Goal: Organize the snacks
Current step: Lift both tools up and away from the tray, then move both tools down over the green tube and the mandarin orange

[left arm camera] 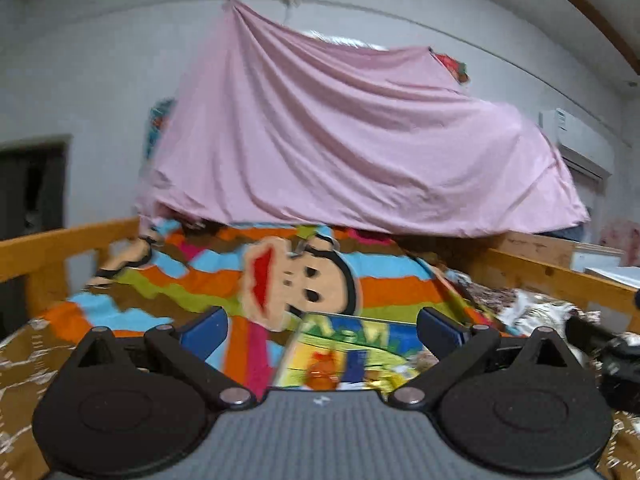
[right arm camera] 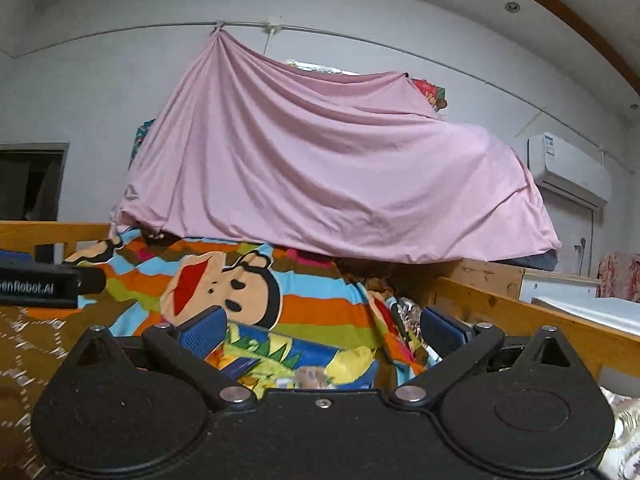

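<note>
A yellow, green and blue snack bag (left arm camera: 352,354) lies on the striped monkey blanket (left arm camera: 224,280), low between the fingers of my left gripper (left arm camera: 322,326), nearer the right finger. The jaws stand wide apart and do not touch the bag. In the right wrist view a blue, yellow and green snack bag (right arm camera: 288,356) lies just under my right gripper (right arm camera: 322,330), whose blue-padded fingers are spread wide above it. The left gripper's body (right arm camera: 40,280) shows at the left edge of the right wrist view.
A pink sheet (left arm camera: 340,140) hangs from a wall line over the far end of the bed. Wooden bed rails (left arm camera: 60,248) run along both sides. A brown patterned quilt (left arm camera: 24,360) covers the near bed. An air conditioner (right arm camera: 568,168) is on the right wall.
</note>
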`<state>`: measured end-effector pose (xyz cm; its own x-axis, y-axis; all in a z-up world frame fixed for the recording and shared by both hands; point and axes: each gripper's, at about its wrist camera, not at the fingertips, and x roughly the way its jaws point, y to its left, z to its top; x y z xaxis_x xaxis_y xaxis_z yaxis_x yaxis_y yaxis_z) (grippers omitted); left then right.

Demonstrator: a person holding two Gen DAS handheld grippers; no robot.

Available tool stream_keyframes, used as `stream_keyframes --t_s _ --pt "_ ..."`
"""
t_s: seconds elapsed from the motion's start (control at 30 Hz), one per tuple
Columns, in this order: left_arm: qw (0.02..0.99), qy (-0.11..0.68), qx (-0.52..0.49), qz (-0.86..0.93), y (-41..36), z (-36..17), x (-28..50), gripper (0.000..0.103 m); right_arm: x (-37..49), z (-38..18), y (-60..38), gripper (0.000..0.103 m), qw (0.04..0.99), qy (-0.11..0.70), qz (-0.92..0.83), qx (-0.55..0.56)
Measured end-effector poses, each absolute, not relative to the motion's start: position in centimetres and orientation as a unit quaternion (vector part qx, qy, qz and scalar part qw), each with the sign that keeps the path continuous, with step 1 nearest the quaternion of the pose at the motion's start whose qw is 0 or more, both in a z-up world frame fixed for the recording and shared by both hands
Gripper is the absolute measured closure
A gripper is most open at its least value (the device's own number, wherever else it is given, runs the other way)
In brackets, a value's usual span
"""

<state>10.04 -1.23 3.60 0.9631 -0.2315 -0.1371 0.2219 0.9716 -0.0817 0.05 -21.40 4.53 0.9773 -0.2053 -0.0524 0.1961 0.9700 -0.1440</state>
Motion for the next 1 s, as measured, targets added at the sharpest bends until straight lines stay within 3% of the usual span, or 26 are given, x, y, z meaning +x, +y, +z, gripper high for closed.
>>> stream_keyframes --t_s 0.6,1.0 --pt "0.982 0.173 -0.023 -0.079 1.7 1.2 3.9 0.000 -5.4 3.8 -19.3 0.001 0.991 0.068 -0.073 -0.094" --pt "0.973 0.215 0.012 -0.082 0.7 0.3 2.9 0.000 -4.7 2.5 -20.5 0.001 0.982 0.165 -0.079 -0.052"
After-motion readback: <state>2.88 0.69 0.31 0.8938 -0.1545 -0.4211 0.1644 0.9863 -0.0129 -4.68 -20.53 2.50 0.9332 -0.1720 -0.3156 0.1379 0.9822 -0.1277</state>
